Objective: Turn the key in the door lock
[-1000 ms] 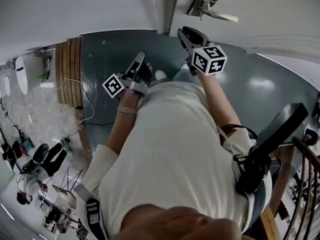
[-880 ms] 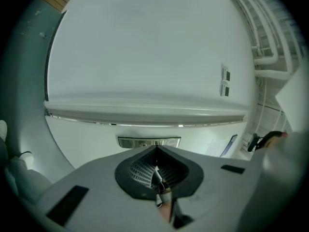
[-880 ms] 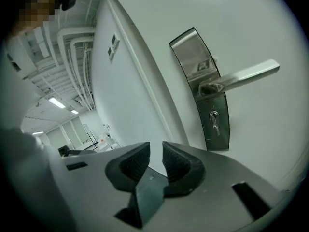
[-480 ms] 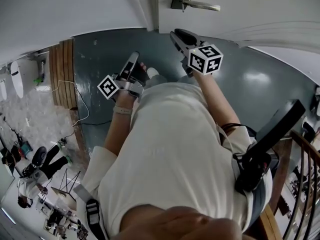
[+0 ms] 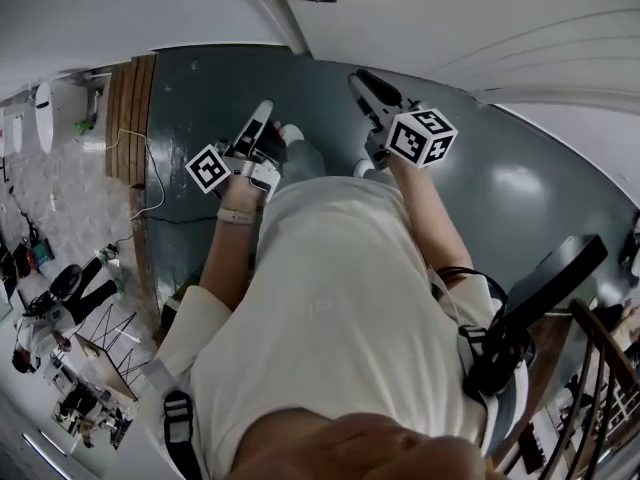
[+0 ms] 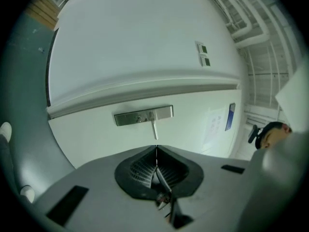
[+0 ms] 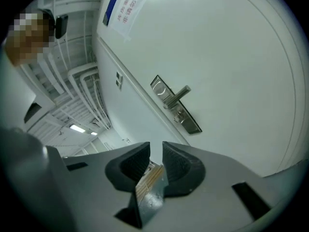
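Jaws first: on my left gripper [image 6: 156,152] they are pressed together, holding nothing. On my right gripper [image 7: 155,150] they stand a narrow gap apart, and nothing sits between the pads. Both grippers face the white door [image 7: 231,57] and neither touches it. The lock plate [image 7: 186,121] with its lever handle [image 7: 177,94] lies ahead of the right one. I cannot tell whether a key is in it.
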`<state>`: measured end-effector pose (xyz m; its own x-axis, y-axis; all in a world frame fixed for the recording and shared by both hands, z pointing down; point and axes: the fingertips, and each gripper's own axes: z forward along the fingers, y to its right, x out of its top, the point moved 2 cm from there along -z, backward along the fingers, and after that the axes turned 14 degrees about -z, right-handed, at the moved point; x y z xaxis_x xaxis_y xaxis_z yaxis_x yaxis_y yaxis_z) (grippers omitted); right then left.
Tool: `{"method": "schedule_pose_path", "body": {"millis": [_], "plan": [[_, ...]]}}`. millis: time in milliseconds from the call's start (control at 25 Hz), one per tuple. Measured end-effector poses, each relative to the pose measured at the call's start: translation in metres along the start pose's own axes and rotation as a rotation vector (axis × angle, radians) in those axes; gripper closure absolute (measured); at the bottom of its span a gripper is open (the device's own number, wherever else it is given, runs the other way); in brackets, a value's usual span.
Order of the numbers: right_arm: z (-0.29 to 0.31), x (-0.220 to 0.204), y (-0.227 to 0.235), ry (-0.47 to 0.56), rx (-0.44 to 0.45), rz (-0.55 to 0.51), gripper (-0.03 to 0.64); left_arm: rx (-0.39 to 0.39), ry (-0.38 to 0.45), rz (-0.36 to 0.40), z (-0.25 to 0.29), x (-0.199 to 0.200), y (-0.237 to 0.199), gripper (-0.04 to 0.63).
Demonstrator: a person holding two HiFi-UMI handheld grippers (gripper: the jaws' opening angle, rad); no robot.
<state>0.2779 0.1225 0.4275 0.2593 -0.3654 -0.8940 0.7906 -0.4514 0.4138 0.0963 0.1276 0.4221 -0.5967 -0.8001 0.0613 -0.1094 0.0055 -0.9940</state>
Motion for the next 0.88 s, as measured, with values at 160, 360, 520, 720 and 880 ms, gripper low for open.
{"method": "schedule_pose_path", "body": {"millis": [160, 360, 520, 720, 880], "plan": [[0.006, -0.019, 0.005, 0.01, 0.056, 0.065, 0.537, 0.024, -0.001, 0.04, 0.001, -0.009, -0.013, 0.588], [0.031, -0.041, -0.001, 0.021, 0.126, 0.134, 0.537, 0.04, 0.031, 0.026, -0.011, -0.001, -0.034, 0.588], [-0.037, -0.017, -0.031, 0.088, 0.203, 0.169, 0.537, 0.026, -0.005, 0.09, -0.019, -0.067, 0.002, 0.588], [-0.078, -0.007, -0.069, 0.152, 0.245, 0.217, 0.537, -0.014, -0.072, 0.17, -0.042, -0.108, 0.035, 0.588], [-0.067, -0.002, -0.09, 0.153, 0.27, 0.182, 0.537, -0.06, -0.1, 0.273, -0.054, -0.098, 0.054, 0.588]]}}
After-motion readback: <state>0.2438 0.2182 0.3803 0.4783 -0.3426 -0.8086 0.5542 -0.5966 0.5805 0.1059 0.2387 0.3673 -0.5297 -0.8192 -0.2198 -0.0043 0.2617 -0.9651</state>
